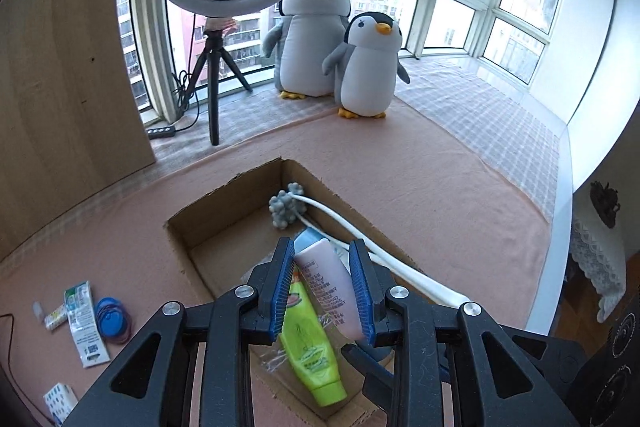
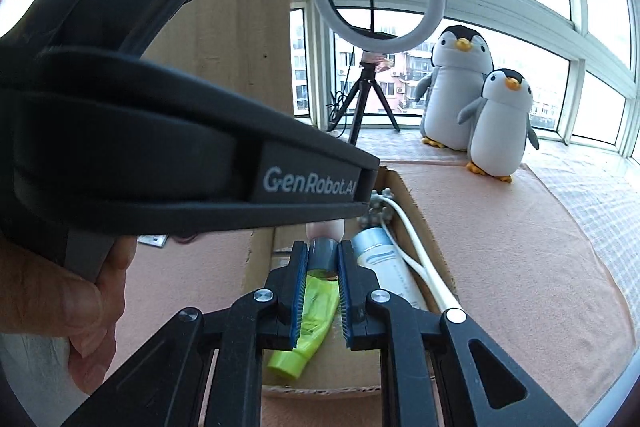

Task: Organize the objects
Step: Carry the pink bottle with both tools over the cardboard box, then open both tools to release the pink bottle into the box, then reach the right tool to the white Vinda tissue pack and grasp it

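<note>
— Pink tube point(image 1: 330, 285), where is it?
— Between the left gripper's point(image 1: 325, 291) blue pads, one pad touching it, the other perhaps not; its grey cap is clamped in the right gripper point(image 2: 323, 261).
— Below them?
— A green tube point(image 1: 310, 343) in the cardboard box point(image 1: 224, 203); white massager point(image 1: 288, 209) ahead.

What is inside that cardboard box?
In the cardboard box: a green tube, a pink tube between the left tongs, a white-and-blue tube and a white-handled massager. The box's near floor is hidden by the tongs.
</note>
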`<state>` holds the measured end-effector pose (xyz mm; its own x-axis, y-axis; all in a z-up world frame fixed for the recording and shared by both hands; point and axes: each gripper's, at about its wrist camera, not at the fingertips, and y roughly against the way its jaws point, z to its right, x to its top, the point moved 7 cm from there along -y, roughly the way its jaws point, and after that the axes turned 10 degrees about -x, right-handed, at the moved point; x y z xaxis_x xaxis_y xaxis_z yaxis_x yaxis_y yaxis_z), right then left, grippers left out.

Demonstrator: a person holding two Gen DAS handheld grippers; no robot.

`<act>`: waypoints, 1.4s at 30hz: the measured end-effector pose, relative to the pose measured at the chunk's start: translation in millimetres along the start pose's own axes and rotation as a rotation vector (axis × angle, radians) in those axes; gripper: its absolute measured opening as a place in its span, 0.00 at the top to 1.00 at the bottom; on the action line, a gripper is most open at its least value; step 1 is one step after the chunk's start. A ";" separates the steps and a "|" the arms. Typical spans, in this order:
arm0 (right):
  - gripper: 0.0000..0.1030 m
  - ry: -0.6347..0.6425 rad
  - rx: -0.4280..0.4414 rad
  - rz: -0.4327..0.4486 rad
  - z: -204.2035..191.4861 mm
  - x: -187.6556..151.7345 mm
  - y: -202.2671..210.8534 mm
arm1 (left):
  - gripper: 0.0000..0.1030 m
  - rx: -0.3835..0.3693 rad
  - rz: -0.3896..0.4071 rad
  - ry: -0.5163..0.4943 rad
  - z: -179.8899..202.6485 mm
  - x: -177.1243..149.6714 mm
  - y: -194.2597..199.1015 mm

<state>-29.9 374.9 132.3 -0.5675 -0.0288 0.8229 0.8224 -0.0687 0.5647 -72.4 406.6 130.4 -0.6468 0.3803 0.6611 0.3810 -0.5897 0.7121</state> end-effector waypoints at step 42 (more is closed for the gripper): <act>0.44 0.379 0.326 -0.248 -246.2 -34.8 -60.2 | 0.20 0.494 0.039 0.551 -265.9 -266.7 227.8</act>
<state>-69.6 134.6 54.2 -0.6706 -0.4117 0.6172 0.5983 0.1917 0.7780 11.3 -18.6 53.4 -0.8151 -0.1239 0.5659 0.5792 -0.1572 0.7999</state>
